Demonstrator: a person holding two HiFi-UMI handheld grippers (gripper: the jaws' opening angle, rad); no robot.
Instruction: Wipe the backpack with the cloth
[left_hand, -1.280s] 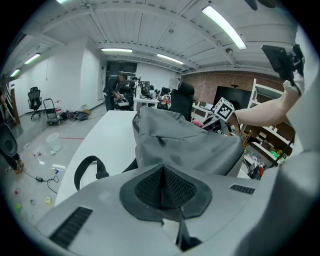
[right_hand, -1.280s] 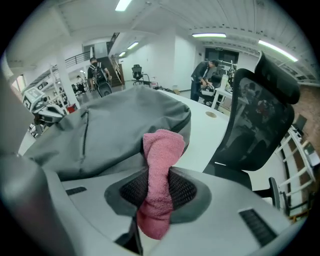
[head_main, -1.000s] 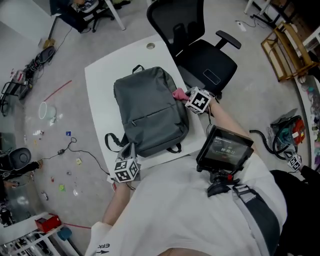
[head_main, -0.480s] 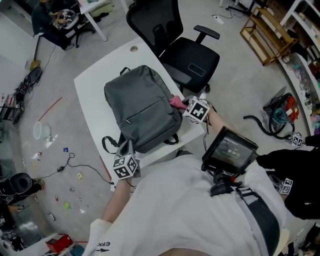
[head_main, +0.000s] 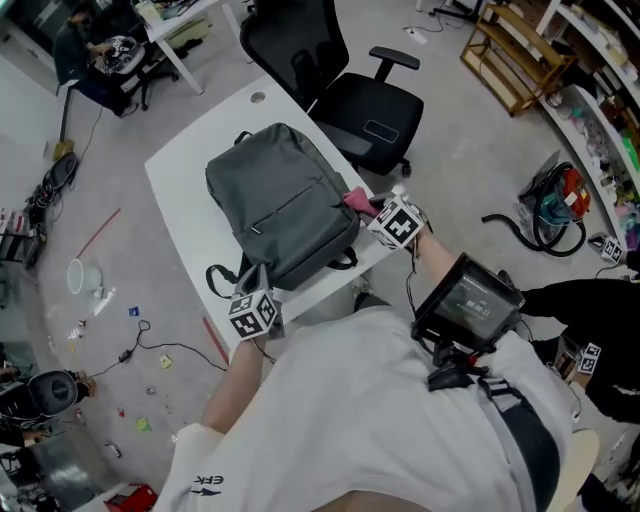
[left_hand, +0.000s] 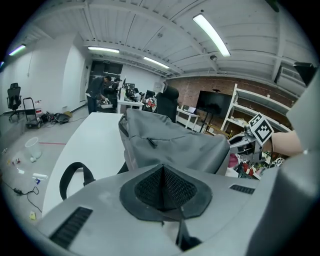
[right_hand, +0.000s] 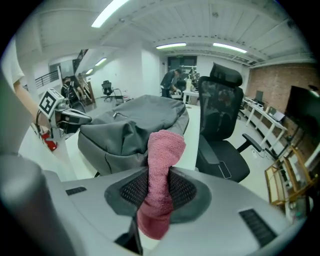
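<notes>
A grey backpack (head_main: 280, 205) lies flat on the white table (head_main: 180, 165). My right gripper (head_main: 377, 209) is at the backpack's right edge, shut on a rolled pink cloth (head_main: 357, 203) that touches the bag's side. In the right gripper view the cloth (right_hand: 162, 147) stands up between the jaws, with the backpack (right_hand: 132, 125) just beyond it. My left gripper (head_main: 256, 292) sits at the near bottom edge of the backpack, by a black strap (head_main: 222, 280). In the left gripper view its jaws are shut with nothing between them, and the backpack (left_hand: 175, 145) lies right ahead.
A black office chair (head_main: 350, 95) stands against the table's far right side. Cables and small litter lie on the floor (head_main: 110, 300) to the left. A wooden rack (head_main: 520, 50) and a vacuum cleaner (head_main: 550, 215) are at the right. People sit at desks far off.
The head camera has swung, so the table sits a little more left in view. Both grippers keep their places against the backpack, the right one still holding the cloth.
</notes>
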